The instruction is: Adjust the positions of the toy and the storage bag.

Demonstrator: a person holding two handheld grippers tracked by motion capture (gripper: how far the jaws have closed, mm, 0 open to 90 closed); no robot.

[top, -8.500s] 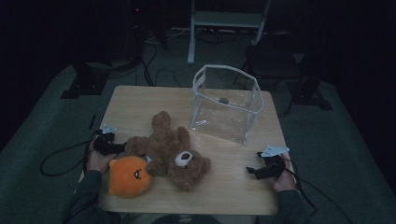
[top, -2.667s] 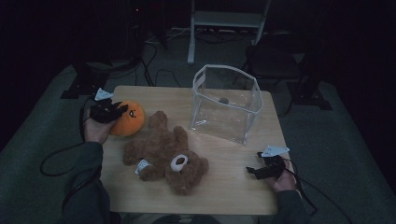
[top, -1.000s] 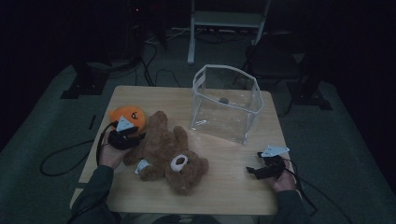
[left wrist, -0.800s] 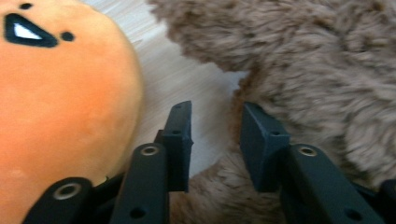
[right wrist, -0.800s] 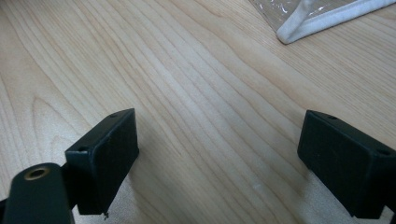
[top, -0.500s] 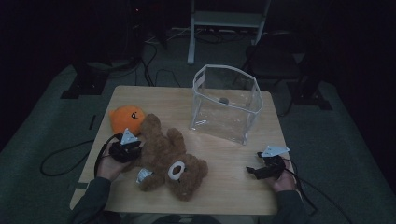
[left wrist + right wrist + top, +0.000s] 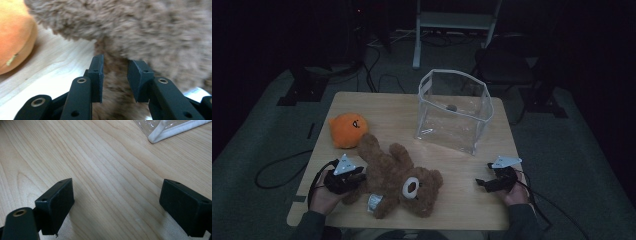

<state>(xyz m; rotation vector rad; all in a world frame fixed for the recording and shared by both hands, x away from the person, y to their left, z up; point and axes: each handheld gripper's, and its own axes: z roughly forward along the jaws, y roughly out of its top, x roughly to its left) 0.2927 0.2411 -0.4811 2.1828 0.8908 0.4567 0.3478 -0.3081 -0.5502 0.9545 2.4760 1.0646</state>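
A brown teddy bear (image 7: 392,170) lies on its back on the wooden table (image 7: 387,105), head toward the front edge. My left gripper (image 7: 359,176) is at the bear's left side. In the left gripper view its jaws (image 7: 115,67) have just been closing and now pinch a brown furry limb (image 7: 115,82) between the pads. An orange round plush (image 7: 347,130) (image 7: 12,37) rests behind the bear, free of the gripper. My right gripper (image 7: 479,182) rests near the front right corner; its jaws (image 7: 117,195) stand wide over bare wood.
A clear plastic bag with white trim (image 7: 452,110) stands open at the back right of the table, a small dark item inside; its corner (image 7: 172,127) lies ahead of the right gripper. Cables trail off the table's left side. Chairs and stands sit behind the table.
My left gripper has moved from beside the orange plush toward the front edge, onto the bear's limb, and its jaws have narrowed. The bear has shifted slightly frontward. The right gripper has stayed put.
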